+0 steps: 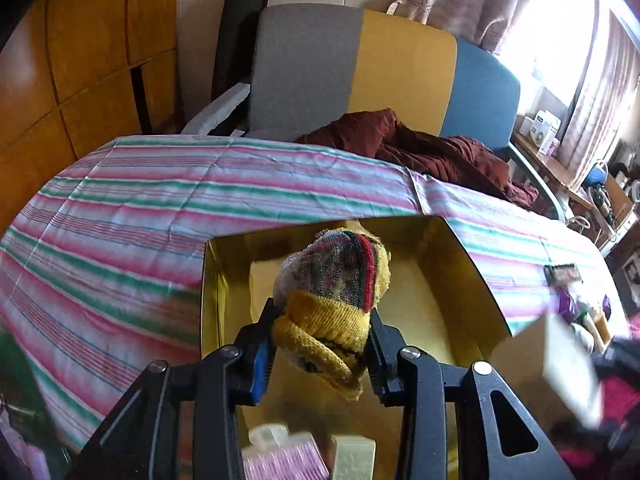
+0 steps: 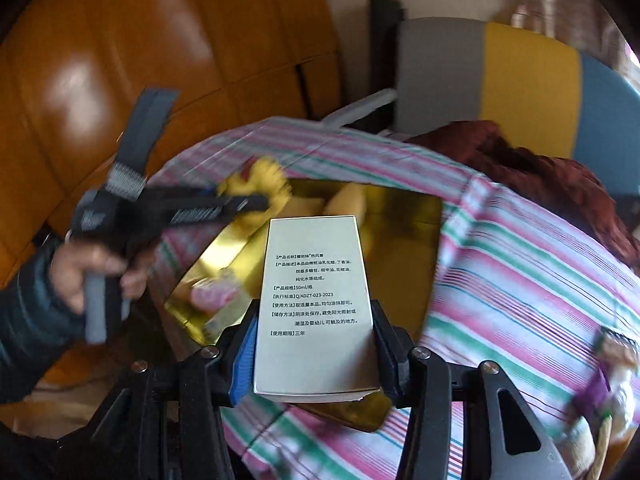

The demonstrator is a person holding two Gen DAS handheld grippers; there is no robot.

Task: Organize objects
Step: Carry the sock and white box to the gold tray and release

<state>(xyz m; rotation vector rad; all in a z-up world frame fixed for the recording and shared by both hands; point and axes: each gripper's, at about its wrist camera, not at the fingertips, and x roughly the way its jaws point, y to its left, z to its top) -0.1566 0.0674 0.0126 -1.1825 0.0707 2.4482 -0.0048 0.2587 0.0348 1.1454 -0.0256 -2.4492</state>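
**A:** Where did things stand with the sock?

**B:** The left gripper (image 1: 322, 344) had its jaws nearly closed on a rolled yellow sock bundle (image 1: 332, 292), pinched by the cuff only, with the bulk of the roll sticking out at twelve o'clock over the gold box (image 1: 472, 280). The box sat open on the striped cloth (image 1: 120, 208), with a pink-striped packet (image 1: 280, 460) and a pale block (image 1: 354, 458) already inside at its six o'clock end.

**A:** And the other side?

**B:** The right gripper (image 2: 314, 344) was partly open but clamped on a white carton (image 2: 316, 304) with printed text, gripped low by its long sides. The carton hung over the box's near edge. In that view the left gripper was at ten o'clock, a hand (image 2: 86, 276) around its handle, blurred.

**A:** What worried you?

**B:** Two things, I reckoned. The loose tail of the sock dangled below the pads; soft knit can slide out of a narrow pinch, so it might have dropped early, or landed on the packet. And both grippers were converging on one box. If they had lowered together they could have knocked fingers, or the carton's corner could have caught the rim and twisted in the grip.

**A:** Anything else nearby?

**B:** Small items at three o'clock on the cloth, too blurred to identify.
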